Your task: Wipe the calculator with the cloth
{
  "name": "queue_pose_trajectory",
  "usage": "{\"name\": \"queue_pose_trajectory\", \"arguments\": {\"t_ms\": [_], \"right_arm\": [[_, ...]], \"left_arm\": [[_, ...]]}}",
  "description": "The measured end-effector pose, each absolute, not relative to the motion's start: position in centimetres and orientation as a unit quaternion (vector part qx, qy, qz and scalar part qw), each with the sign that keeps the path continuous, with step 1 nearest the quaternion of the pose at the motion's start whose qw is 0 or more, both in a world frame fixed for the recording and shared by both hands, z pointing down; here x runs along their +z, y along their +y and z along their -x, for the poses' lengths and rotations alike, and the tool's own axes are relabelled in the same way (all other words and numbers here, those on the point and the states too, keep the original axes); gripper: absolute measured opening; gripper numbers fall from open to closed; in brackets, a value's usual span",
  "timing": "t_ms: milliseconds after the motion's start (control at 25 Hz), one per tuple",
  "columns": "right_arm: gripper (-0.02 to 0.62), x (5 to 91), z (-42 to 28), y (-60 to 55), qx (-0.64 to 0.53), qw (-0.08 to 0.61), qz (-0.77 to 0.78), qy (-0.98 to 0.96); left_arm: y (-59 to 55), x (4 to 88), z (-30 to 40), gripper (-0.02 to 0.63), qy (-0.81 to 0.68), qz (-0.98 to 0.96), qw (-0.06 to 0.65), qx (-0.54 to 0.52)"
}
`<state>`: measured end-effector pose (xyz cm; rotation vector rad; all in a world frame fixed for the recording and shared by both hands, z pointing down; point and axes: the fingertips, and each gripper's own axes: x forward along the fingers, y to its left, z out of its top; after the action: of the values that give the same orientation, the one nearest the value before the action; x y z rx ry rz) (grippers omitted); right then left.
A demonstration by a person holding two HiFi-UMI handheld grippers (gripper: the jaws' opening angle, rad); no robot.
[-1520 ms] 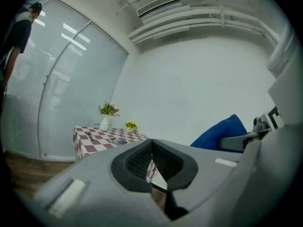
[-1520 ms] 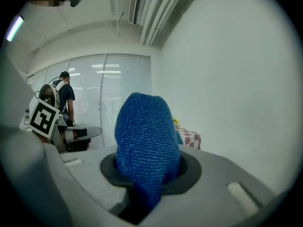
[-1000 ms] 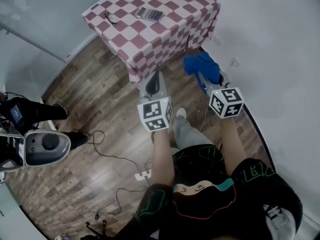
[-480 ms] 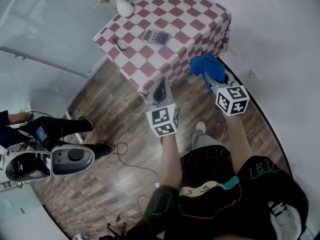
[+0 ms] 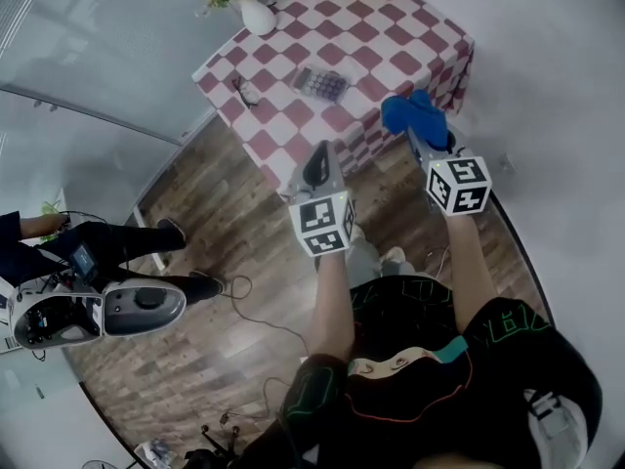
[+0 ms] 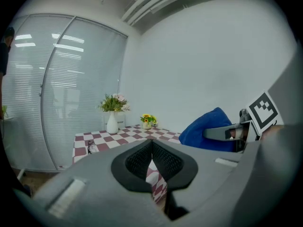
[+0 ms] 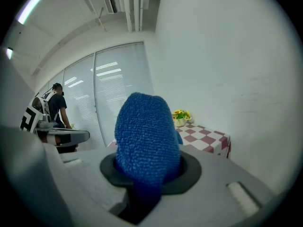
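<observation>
The table (image 5: 256, 143) edge lies just ahead, calculator (image 5: 321, 83) beyond it; arms outstretched, left gripper (image 5: 315, 169) pinched together empty, right gripper (image 5: 420, 137) clamping the cloth (image 5: 412, 115).

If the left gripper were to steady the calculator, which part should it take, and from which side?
Probably from above, pinching across its two long edges near one end. The calculator lies flat on the checkered table, thin and low, so a side approach offers little. The left gripper is shut and must open first; the right gripper holds the cloth.
</observation>
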<state>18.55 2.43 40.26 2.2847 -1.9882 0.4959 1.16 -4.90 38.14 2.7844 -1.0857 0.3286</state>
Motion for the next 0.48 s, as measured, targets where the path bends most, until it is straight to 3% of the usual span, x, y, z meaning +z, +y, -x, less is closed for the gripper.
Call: {"name": "queue_pose_trajectory", "arguments": {"t_ms": [480], "right_arm": [[0.110,41.8,-20.5,-9.0,0.179,0.035,-0.741,-0.647]], "left_arm": [[-16.1,39.9,-4.3,0.011,-0.344,-0.927,0.073,0.126]]}}
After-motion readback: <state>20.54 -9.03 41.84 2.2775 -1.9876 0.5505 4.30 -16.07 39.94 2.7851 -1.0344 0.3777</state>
